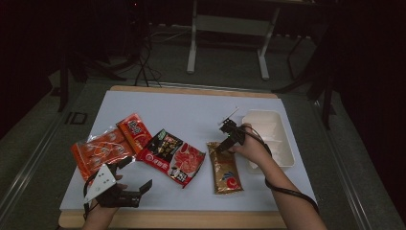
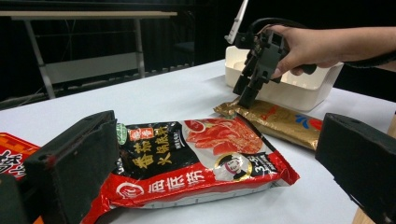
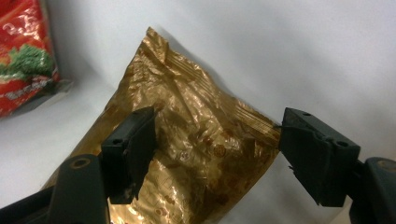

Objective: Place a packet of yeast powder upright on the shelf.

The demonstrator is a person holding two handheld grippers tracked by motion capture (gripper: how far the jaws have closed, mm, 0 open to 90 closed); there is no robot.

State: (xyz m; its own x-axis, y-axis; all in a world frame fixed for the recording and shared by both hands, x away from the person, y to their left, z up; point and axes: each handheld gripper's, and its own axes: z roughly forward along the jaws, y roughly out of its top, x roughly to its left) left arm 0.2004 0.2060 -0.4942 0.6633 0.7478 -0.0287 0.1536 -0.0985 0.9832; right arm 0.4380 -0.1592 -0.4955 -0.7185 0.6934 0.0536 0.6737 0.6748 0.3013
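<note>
I have the right gripper (image 1: 224, 143) down at the far end of the gold packet (image 1: 225, 167), which lies flat on the white counter (image 1: 186, 108) just beside the white tray (image 1: 282, 143). In the right gripper view my jaws stand wide, one over the packet's left part and the other just off its right edge at the crimped seal; the gold packet (image 3: 187, 140) sits between them, and the pads are not pressing on it. From the left gripper view I can see the right gripper (image 2: 246, 95) pointing steeply down, its tips at the packet's end nearest the tray. My left gripper (image 1: 131, 179) rests near the front edge of the counter, its jaws spread wide with nothing between them, facing the red and black soup-base packet (image 2: 196, 163). Further left lie an orange packet (image 1: 135, 130) and a clear-fronted orange bag (image 1: 98, 151), touching each other.
</note>
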